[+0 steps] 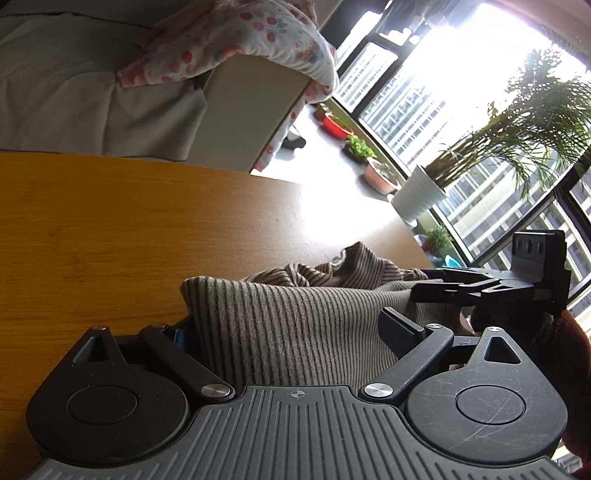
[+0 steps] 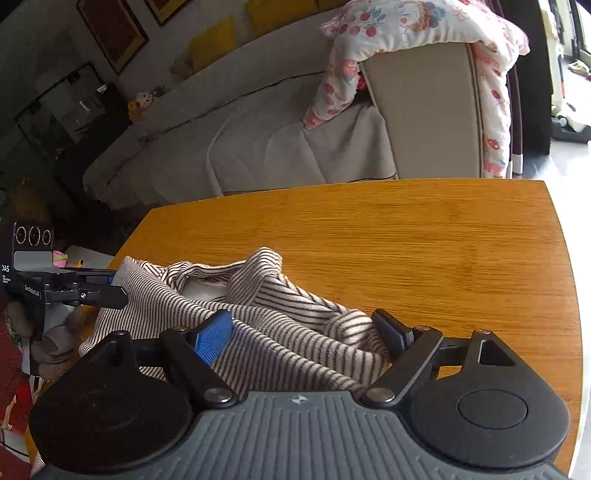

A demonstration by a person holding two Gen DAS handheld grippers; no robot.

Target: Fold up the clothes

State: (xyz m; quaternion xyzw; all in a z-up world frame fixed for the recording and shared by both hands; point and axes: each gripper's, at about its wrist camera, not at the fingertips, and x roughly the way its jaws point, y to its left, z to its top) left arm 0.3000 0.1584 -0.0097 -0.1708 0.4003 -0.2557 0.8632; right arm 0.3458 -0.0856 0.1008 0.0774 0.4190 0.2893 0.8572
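Left gripper [image 1: 295,330]: jaws wide, striped top [image 1: 295,325] bunched between the fingers and spilling over the near edge toward the camera. Left pad is mostly buried under the cloth, only a sliver of blue showing; right finger [image 1: 400,330] is clear of the fabric or just brushing it, can't tell which. No pinch on the cloth.

Right gripper [image 2: 303,332]: also spread wide, same garment [image 2: 266,314] lying in the gap. Blue pad [image 2: 212,339] sits on top of the fabric on the left side; right finger [image 2: 391,330] touches a rolled hem or cuff. Nothing clamped here either.

Each gripper shows in the other's view: the right one enters the left wrist view from the right edge at cloth level, the left one enters the right wrist view from the left edge, its tips at the garment's far corner.

Garment: thin dark-on-cream stripes, crumpled, not flat, neckline opening facing up in the right wrist view. It lies on the wooden table [image 2: 424,240] at the near edge, the rest of the top bare.

Beyond the table: beige sofa [image 2: 258,147] with a floral blanket [image 2: 406,22] draped over its arm. Left wrist view adds a big window [image 1: 424,74], a potted palm in a white pot [image 1: 421,192] and smaller pots along the sill.
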